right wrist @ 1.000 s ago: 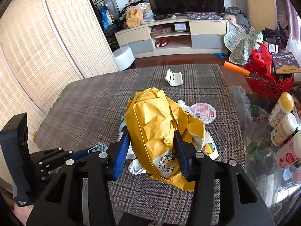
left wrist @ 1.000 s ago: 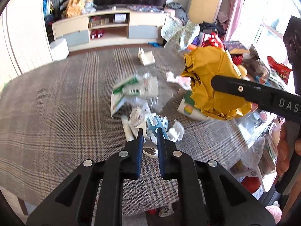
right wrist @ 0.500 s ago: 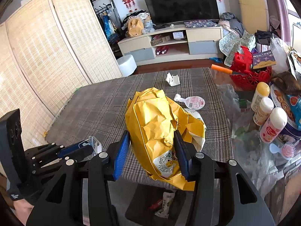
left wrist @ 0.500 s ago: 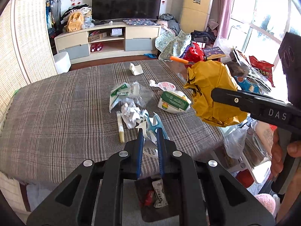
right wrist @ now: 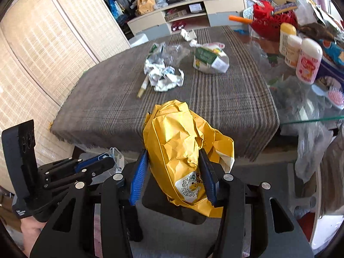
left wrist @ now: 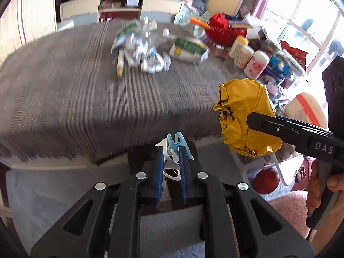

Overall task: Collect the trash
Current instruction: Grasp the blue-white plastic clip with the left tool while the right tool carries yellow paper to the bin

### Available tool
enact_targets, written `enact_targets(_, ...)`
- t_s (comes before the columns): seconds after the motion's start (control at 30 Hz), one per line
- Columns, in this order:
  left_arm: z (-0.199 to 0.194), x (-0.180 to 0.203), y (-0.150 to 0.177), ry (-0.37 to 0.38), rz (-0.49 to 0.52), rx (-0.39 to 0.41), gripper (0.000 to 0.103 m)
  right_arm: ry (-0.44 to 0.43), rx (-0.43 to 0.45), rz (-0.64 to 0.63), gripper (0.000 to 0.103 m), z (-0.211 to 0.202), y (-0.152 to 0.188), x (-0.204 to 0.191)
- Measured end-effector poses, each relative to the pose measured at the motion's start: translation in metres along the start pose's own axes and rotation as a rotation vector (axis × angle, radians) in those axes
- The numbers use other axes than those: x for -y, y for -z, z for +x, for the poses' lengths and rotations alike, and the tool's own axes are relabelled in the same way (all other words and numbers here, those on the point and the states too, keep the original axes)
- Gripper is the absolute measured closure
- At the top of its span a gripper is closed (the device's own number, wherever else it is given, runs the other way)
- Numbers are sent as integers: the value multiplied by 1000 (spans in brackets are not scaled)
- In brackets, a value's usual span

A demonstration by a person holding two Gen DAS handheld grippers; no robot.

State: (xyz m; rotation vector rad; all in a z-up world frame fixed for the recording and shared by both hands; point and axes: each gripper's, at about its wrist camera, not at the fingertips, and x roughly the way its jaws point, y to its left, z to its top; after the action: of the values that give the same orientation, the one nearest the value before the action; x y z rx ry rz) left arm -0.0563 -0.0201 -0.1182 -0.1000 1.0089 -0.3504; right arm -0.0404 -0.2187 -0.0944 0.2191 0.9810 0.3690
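Note:
My right gripper [right wrist: 174,161] is shut on a crumpled yellow paper bag [right wrist: 180,142], held in front of the table edge; the bag also shows in the left wrist view [left wrist: 243,114]. My left gripper [left wrist: 172,150] is shut on a small blue and white plastic wrapper [left wrist: 175,142], also off the table; this gripper shows in the right wrist view [right wrist: 101,161]. On the plaid tablecloth [right wrist: 107,99] lie crumpled white paper [right wrist: 163,77], a green and white carton [right wrist: 209,59], a clear wrapper [right wrist: 169,50] and a cream stick [right wrist: 143,87].
A dark bin [right wrist: 193,217] sits on the floor under the grippers. Bottles [right wrist: 308,61], a red basket [right wrist: 271,20] and a pink brush [right wrist: 335,95] crowd the glass table on the right. A woven screen [right wrist: 43,53] stands left, a TV cabinet [right wrist: 185,15] behind.
Both grippers have pulled back from over the table to in front of its near edge, lower down, each carrying its trash. The carton under the bag is now uncovered.

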Motion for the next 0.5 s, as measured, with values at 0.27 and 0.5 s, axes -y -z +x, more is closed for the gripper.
enact_targets(0.27, 65, -12, 43, 0, -58, -147, 90, 9, -129, 80, 55, 63, 41, 20)
enact_targets(0.5, 105, -23, 58, 12, -74, -237, 90, 15, -208, 119, 55, 105, 57, 32)
